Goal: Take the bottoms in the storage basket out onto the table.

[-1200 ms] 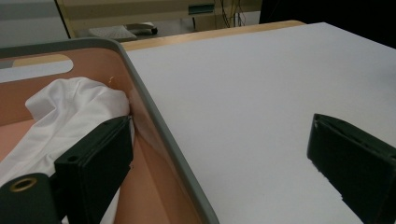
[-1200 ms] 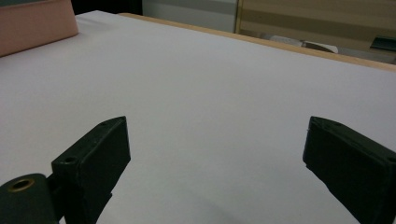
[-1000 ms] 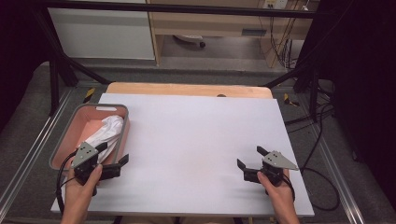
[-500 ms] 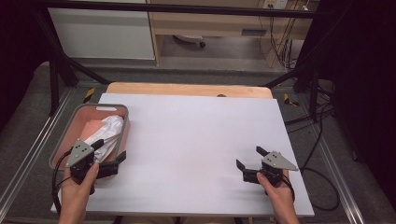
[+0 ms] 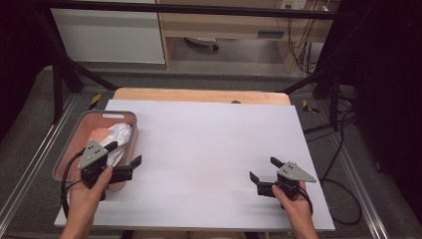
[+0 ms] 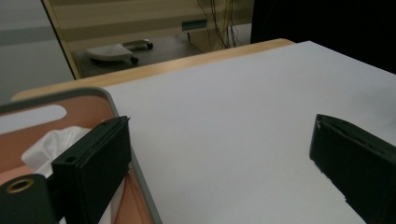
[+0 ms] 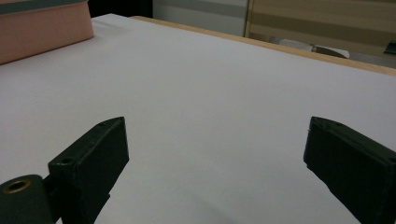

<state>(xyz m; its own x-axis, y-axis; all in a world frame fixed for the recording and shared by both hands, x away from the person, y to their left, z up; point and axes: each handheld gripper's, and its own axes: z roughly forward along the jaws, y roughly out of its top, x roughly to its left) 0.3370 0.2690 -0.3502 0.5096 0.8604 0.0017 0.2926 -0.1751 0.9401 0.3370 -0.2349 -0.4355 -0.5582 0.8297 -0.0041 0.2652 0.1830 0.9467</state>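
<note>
Ahead of both grippers, a pale wooden tabletop edge (image 5: 199, 94) borders the white matte table surface (image 5: 214, 144). Beyond it stand a light wood shelf unit (image 5: 224, 25) and a white flat panel (image 5: 109, 35) on grey floor (image 5: 239, 64). To the right gripper's outer side, black cables (image 5: 343, 149) trail beside dark drapes (image 5: 388, 74).

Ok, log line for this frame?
left gripper: open, straddling pink plastic basket wall | white crumpled cloth: inside | right gripper: open, empty

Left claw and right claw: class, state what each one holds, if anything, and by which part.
Nothing is held. The left claw is open over the pink bin's near right rim, above the white cloth. The right claw is open over bare table.
</note>
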